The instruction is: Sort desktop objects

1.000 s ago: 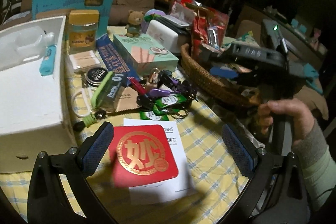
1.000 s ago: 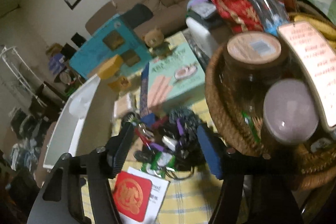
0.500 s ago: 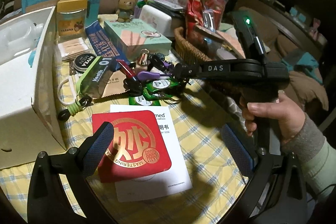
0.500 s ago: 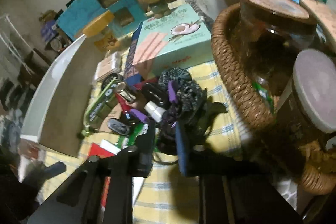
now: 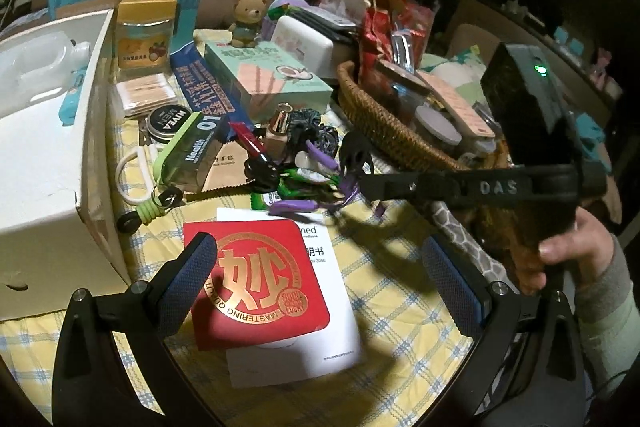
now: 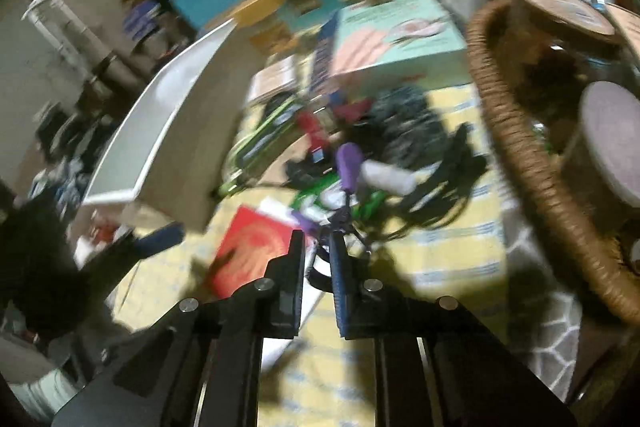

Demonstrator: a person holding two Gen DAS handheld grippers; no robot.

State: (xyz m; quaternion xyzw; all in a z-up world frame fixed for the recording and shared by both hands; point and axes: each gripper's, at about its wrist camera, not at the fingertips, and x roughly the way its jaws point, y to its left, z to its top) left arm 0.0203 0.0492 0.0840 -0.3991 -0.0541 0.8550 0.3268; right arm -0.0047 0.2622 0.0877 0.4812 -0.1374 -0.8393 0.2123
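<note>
Task item: tangle of purple clips on thin dark cords, lying on the yellow checked tablecloth between the wicker basket and the manual. At least three purple pieces visible; exact count unclear, right view blurred. Right gripper jaws just closed to a narrow gap, pinching the cords. Left gripper wide, nothing gripped, over one red card. One teddy bear, one white box.

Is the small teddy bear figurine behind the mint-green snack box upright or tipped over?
Upright: the small teddy bear figurine sits head up behind the mint-green snack box.
</note>
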